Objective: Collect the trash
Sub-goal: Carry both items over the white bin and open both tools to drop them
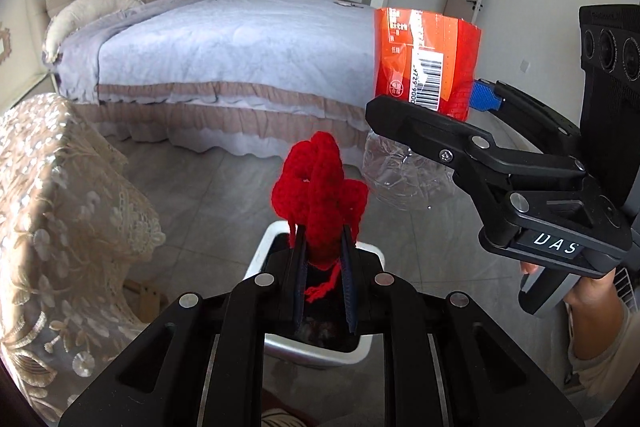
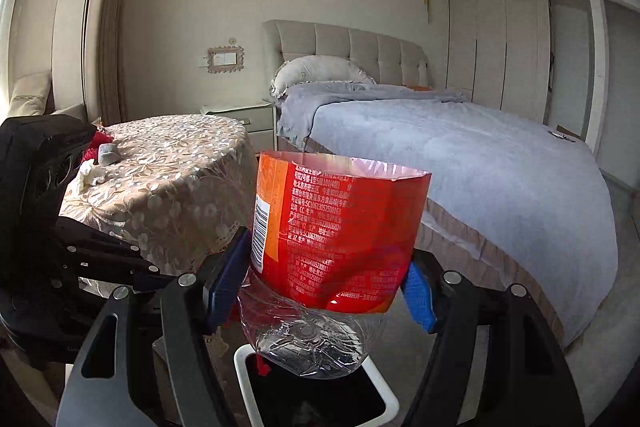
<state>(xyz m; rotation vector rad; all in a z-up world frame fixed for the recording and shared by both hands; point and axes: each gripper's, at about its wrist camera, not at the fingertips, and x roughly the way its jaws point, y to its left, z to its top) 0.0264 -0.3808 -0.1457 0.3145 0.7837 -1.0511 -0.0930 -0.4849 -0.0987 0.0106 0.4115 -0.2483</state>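
My left gripper [image 1: 323, 255] is shut on a red crocheted yarn piece [image 1: 320, 187] and holds it over the white-rimmed trash bin [image 1: 260, 251]. My right gripper [image 2: 320, 283] is shut on a cut-off clear plastic bottle with a red label [image 2: 340, 235], held upright above the same bin [image 2: 384, 387]. The bottle [image 1: 426, 59] and the right gripper [image 1: 440, 107] also show at the right of the left wrist view. A bit of red yarn [image 2: 262, 367] shows at the bin's rim under the bottle. The left gripper body [image 2: 52, 227] is at the left edge.
A round table with a lace cloth [image 2: 168, 179] stands left of the bin, with a crumpled tissue [image 2: 90, 175], a grey lump [image 2: 108, 153] and something red on it. A bed with a pale blue cover [image 1: 240, 47] lies beyond. The floor is grey tile [image 1: 200, 195].
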